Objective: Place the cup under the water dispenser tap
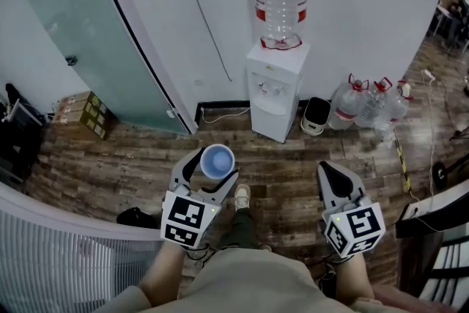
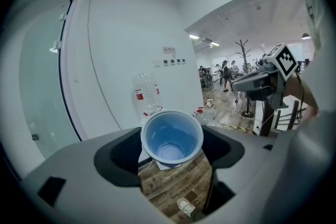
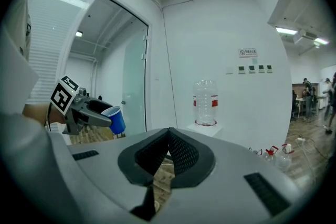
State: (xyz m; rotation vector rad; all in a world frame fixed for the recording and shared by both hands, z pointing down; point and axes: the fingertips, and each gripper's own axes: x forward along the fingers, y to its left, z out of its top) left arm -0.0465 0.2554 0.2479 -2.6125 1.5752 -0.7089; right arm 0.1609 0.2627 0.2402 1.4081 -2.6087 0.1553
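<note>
A blue plastic cup (image 1: 218, 160) sits upright and empty between the jaws of my left gripper (image 1: 210, 166), which is shut on it; the same cup (image 2: 172, 137) fills the middle of the left gripper view and shows at the left as a small blue cup (image 3: 116, 119) in the right gripper view. The white water dispenser (image 1: 275, 88) with a clear bottle (image 1: 279, 5) on top stands against the wall ahead, some way beyond the cup. My right gripper (image 1: 334, 178) is shut with nothing in it, its jaws touching at the tips.
A frosted glass door (image 1: 80, 26) stands to the left of the dispenser. Several water jugs (image 1: 370, 106) and a small bin (image 1: 316, 116) lie to its right. Cardboard boxes (image 1: 84, 113) sit at the left wall. Cables run along the wooden floor (image 1: 293, 165).
</note>
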